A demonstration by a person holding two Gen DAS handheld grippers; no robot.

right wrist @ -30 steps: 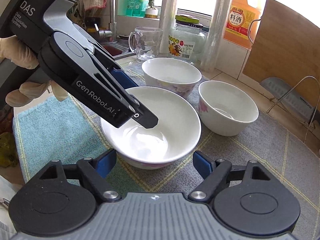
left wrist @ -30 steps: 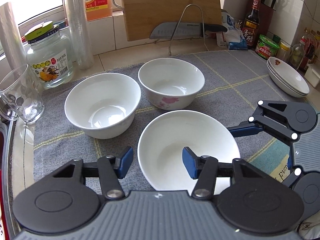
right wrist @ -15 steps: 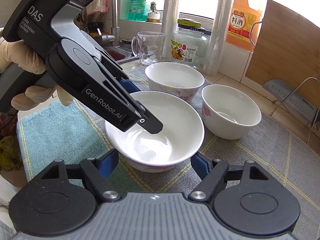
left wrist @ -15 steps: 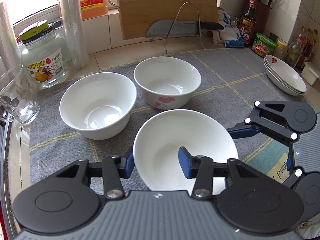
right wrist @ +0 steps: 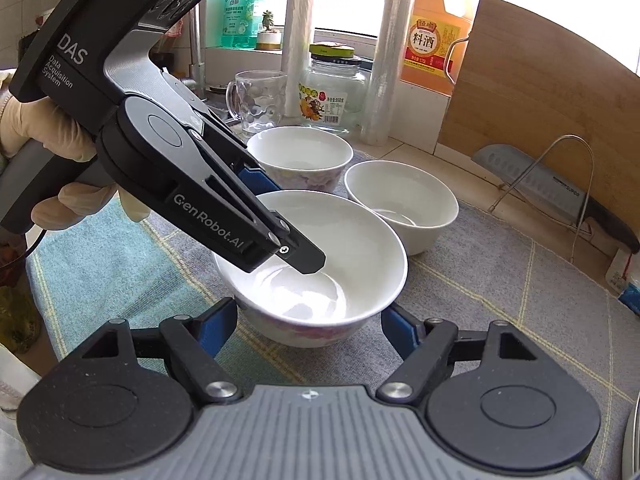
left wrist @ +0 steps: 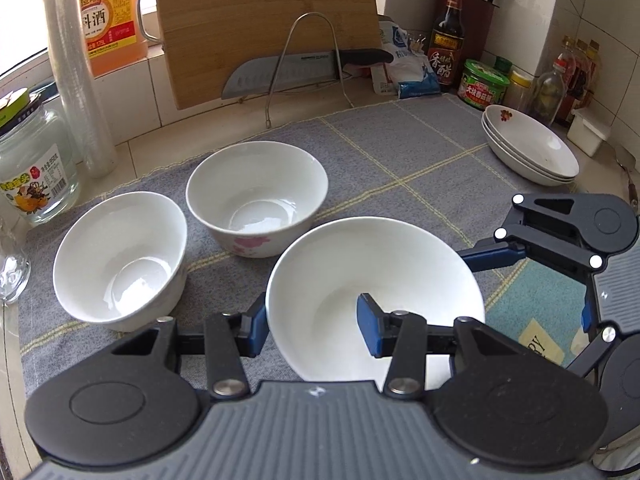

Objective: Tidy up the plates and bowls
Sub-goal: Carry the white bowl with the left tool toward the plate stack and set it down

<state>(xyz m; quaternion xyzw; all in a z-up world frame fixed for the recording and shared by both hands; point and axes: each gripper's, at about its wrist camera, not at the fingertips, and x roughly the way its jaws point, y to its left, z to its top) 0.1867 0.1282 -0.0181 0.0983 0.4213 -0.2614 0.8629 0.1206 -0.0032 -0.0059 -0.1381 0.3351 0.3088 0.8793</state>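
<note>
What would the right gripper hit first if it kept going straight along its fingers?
The near bowl: it sits dead ahead of the right gripper, its base between the two fingers. The left gripper already clamps that bowl's far rim. Whether the right pads touch the bowl yet is unclear.

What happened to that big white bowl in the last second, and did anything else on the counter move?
The left gripper closed on the near rim of the big bowl, one finger inside, one outside. The right gripper narrowed its jaws around the bowl's far side; whether its pads press there is unclear. The bowl looks slightly raised and tilted. The two small bowls, the stacked plates and the knife stayed put.
</note>
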